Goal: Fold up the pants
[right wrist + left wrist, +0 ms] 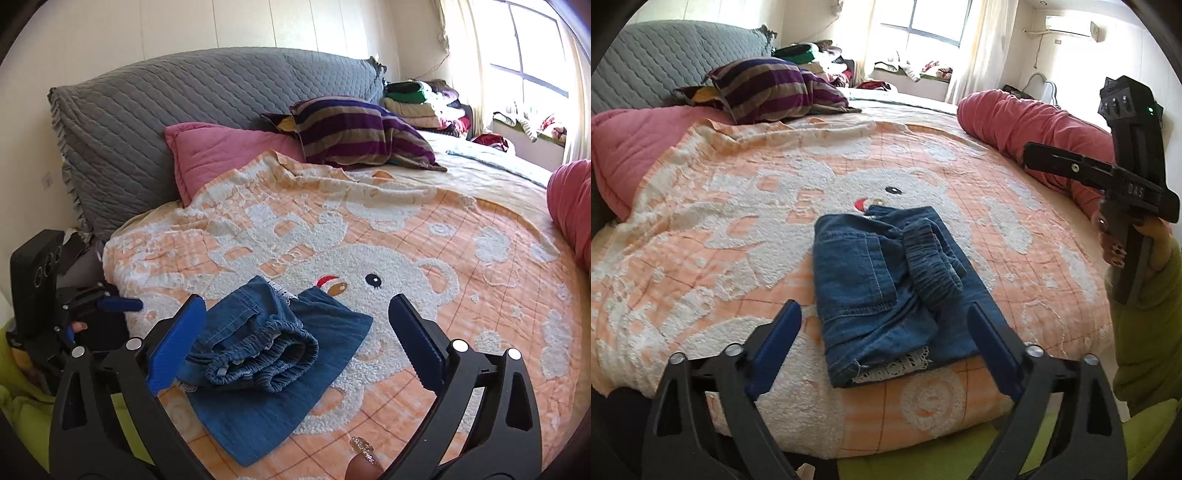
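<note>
Blue denim pants (886, 288) lie folded into a compact bundle on the orange and white bear blanket (738, 221), elastic waistband on top, lace trim at the near edge. They also show in the right wrist view (273, 354). My left gripper (884, 314) is open and empty, hovering just short of the bundle's near edge. My right gripper (297, 306) is open and empty above the bundle. The right gripper's body shows at the right of the left view (1130, 192), held up off the bed. The left gripper shows at the left of the right view (118, 305).
A striped purple pillow (362, 129) and a pink cushion (221, 155) lie by the grey headboard (184, 110). A rolled red quilt (1034, 122) lies at the bed's far side. Piled clothes (424, 99) sit near the window. The bed's near edge is below the pants.
</note>
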A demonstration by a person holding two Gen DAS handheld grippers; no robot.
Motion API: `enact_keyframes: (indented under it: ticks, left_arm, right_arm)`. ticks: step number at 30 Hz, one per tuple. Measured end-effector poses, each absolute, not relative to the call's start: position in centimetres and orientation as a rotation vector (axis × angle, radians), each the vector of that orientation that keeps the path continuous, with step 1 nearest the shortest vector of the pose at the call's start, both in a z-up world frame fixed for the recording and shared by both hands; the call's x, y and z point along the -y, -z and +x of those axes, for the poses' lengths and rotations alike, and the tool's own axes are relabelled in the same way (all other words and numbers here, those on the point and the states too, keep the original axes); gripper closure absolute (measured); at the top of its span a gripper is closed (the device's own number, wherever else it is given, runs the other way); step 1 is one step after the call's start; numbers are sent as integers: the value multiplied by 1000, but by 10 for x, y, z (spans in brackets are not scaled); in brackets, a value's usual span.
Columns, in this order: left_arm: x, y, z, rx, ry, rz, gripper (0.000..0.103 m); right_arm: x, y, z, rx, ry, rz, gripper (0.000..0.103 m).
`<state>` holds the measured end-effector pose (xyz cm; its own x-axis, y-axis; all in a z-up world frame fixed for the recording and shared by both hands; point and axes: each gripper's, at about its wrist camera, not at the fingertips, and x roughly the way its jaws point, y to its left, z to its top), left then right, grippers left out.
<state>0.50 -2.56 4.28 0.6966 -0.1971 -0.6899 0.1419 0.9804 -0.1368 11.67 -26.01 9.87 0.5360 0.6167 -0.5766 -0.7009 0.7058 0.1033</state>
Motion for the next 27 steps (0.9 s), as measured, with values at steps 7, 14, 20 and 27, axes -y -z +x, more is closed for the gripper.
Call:
enact_keyframes:
  ticks: [7,14,20,27]
  left_arm:
    - [23,-46,5,-767,159,-64,6]
    - [17,-41,11,-783,130,-73,5]
    - [4,-34,20,-799,102,-110,5]
    - [-12,-20,38,-842,66,-157,5]
  right_arm:
    - [266,-98,110,-616,-757,-161,9]
    - [265,-90,105,-631,-750,-177,9]
    - [263,-76,106,-668,-740,-193,9]
    - [263,-46,116,-764,-708,-182,9]
